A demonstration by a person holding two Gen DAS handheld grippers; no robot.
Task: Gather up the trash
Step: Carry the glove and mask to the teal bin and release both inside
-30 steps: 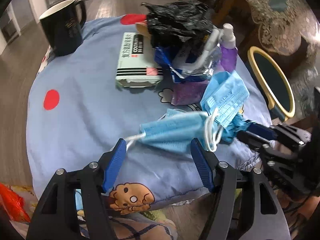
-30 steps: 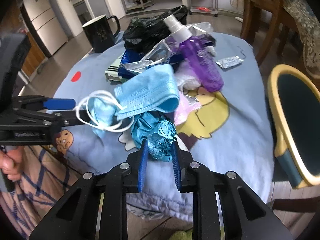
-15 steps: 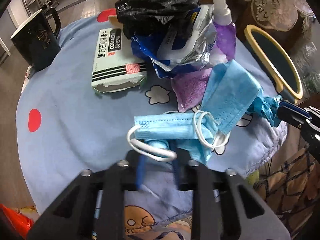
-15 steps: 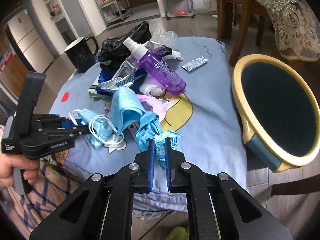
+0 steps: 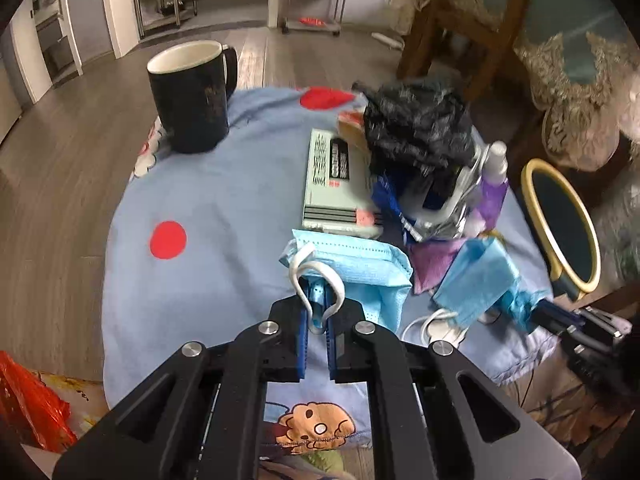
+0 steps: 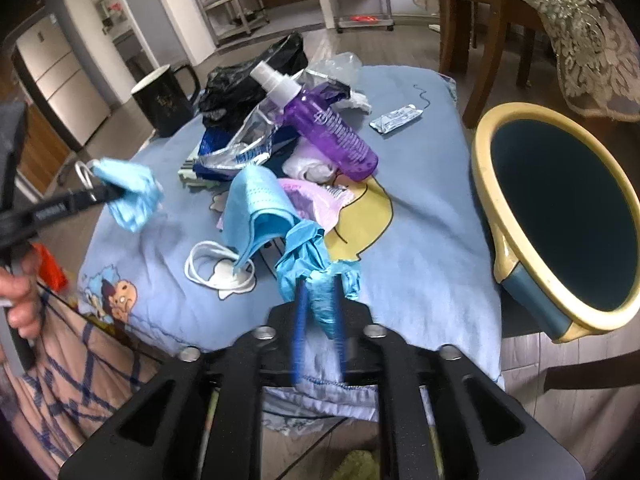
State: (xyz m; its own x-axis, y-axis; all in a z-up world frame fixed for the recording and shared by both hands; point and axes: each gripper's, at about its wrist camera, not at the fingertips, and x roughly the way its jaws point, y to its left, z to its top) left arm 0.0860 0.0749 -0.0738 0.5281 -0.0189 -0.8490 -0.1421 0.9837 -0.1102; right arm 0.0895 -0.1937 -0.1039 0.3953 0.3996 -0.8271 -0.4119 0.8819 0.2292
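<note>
Two tools are each pinching trash, the left tool [image 5: 317, 322] clamping a face mask [image 5: 352, 266] and the right tool [image 6: 320, 312] a crumpled blue glove [image 6: 308, 256], so both are needing firm grips while swinging toward the bin [image 6: 560, 216]

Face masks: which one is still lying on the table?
The unfolded face mask beside the purple bottle; the other mask hangs off the table in the left gripper.

A crumpled light-blue face mask [image 5: 352, 268] with white ear loops hangs lifted above the blue tablecloth at the near left. A second blue face mask [image 6: 256, 204] lies folded near the middle, its white loops [image 6: 218, 268] coiled on the cloth. Just right of it, a scrunched teal glove [image 6: 316, 276] is raised at the near edge. Behind them, wrappers and a black plastic bag [image 5: 416, 124] are piled up.
</note>
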